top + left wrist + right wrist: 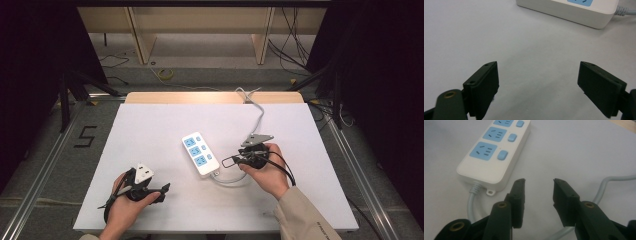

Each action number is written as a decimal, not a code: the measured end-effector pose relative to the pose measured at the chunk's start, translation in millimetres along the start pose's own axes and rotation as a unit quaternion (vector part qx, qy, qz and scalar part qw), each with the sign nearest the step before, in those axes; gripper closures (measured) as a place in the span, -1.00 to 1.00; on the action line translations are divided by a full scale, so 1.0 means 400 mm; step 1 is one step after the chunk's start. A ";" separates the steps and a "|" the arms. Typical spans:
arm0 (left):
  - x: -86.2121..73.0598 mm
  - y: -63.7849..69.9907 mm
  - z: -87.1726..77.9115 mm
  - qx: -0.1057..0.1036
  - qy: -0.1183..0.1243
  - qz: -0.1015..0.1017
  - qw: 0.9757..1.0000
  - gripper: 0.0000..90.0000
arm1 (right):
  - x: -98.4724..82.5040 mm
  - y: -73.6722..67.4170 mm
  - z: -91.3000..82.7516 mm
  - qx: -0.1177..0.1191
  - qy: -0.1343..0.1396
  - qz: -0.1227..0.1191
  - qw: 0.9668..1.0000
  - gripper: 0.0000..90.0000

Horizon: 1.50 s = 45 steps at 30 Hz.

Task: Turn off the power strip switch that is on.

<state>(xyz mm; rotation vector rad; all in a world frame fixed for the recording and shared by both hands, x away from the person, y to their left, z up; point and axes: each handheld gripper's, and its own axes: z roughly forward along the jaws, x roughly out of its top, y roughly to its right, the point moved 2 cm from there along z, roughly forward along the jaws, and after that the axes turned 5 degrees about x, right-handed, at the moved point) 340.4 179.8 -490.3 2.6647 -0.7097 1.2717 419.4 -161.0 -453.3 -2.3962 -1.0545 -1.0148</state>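
our right gripper (pixel 539 182) gapes empty just beside the strip (pixel 495 150); its view shows blue switches; left gripper (pixel 537 72) spread, well apart.

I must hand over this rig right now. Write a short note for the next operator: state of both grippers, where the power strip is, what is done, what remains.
Left gripper: open wide, nothing between the jaws, low over the white table at the near left, apart from the strip.
Right gripper: open, nothing between the jaws, beside the strip's cable end, not touching it.
Power strip: lies flat at mid-table, three blue sockets, each with its switch, all empty. Its grey cable loops past the right hand and runs off the far edge.
Done: nothing visibly plugged in or moved.
Left: probably grasp the strip or its cable; the right gripper is closest.
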 end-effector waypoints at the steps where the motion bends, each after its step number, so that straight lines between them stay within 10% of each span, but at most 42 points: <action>1: 0.000 0.000 0.000 0.000 0.000 0.000 1.000 -0.62 | -0.005 0.003 -0.005 0.000 0.003 0.004 1.000 0.35; 45: -0.004 -0.010 0.010 0.001 -0.008 -0.006 1.000 -0.65 | -0.175 0.023 -0.102 0.003 0.049 0.057 0.997 0.04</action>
